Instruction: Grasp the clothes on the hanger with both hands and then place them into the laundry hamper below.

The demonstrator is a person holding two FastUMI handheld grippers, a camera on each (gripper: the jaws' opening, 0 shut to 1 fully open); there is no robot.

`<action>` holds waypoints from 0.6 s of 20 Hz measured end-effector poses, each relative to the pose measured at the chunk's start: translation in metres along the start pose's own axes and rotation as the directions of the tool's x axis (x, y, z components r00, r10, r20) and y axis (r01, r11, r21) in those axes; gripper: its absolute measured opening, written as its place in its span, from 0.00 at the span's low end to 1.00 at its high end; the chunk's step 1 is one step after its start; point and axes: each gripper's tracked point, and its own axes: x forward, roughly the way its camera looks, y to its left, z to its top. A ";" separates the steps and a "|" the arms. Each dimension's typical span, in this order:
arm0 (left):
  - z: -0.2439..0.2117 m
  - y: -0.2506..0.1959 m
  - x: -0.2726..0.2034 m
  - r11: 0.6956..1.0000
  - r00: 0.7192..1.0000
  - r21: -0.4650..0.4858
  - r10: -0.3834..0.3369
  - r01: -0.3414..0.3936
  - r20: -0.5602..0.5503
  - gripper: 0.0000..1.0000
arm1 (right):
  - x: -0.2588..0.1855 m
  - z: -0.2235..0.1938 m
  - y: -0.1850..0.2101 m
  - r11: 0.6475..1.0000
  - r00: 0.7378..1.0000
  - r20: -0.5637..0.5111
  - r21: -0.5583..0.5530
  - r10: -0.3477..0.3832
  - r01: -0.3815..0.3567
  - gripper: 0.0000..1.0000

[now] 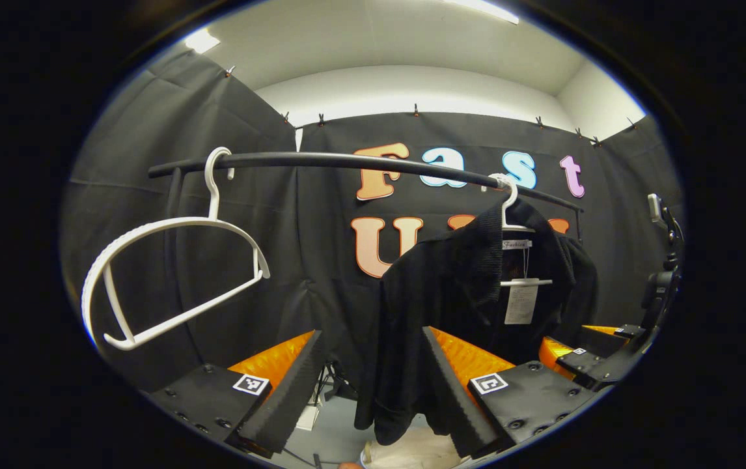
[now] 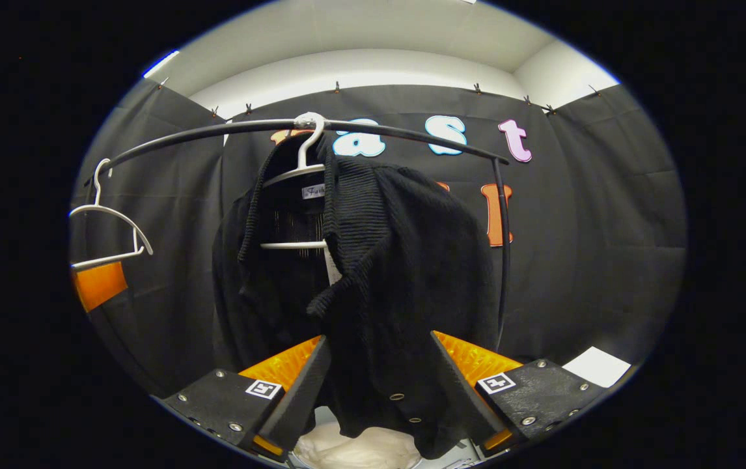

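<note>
The black knit cardigan [image 2: 373, 273] hangs on a white hanger [image 2: 301, 172] from the black curved rail [image 1: 360, 159], with its paper tag [image 1: 520, 303] showing inside the open front. A second, empty white hanger [image 1: 171, 273] sits further along the same rail, well apart from the garment. Below the hem, something pale shows [image 2: 353, 449]; I judge it to be laundry already in the hamper, but the hamper's rim cannot be made out.

Your left gripper [image 1: 373, 378] has its jaws wide apart and holds nothing. In the left gripper view the garment's lower edge hangs between the two fingers, but I cannot tell whether either pad touches cloth. Your right gripper [image 2: 376, 384] is likewise spread wide and empty, with the cardigan's buttoned front panel lying between its fingers. It also shows at the far edge of the left gripper view [image 1: 597, 365], just beside the garment.

Judgement: you are at the approach to the grasp; nothing is gripped yet.

- Advance each gripper until a good fold of knit sits deep between the pads, not just the hem edge.
- Close both sides at matching height, one on each side of the front opening, so the load stays balanced.
- Grip higher, near the shoulders, if you can. The knit is loose and will stretch if pulled from low down.
- Lift to clear the hanger's shoulders before drawing away; a straight downward pull risks dragging the hanger off the rail.
</note>
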 end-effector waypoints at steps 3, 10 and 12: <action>-0.003 -0.001 -0.001 1.000 1.000 0.006 -0.007 0.007 -0.007 0.96 | 0.019 -0.002 -0.004 0.998 0.998 0.016 -0.027 -0.061 0.062 0.94; -0.002 -0.001 -0.002 1.000 1.000 0.008 -0.024 0.024 -0.020 0.96 | 0.050 -0.020 -0.001 0.997 0.997 -0.013 0.007 -0.079 0.079 0.94; -0.004 -0.001 -0.002 1.000 0.999 0.009 -0.019 0.020 -0.026 0.93 | 0.046 -0.024 0.003 0.998 0.998 -0.013 0.009 -0.060 0.060 0.94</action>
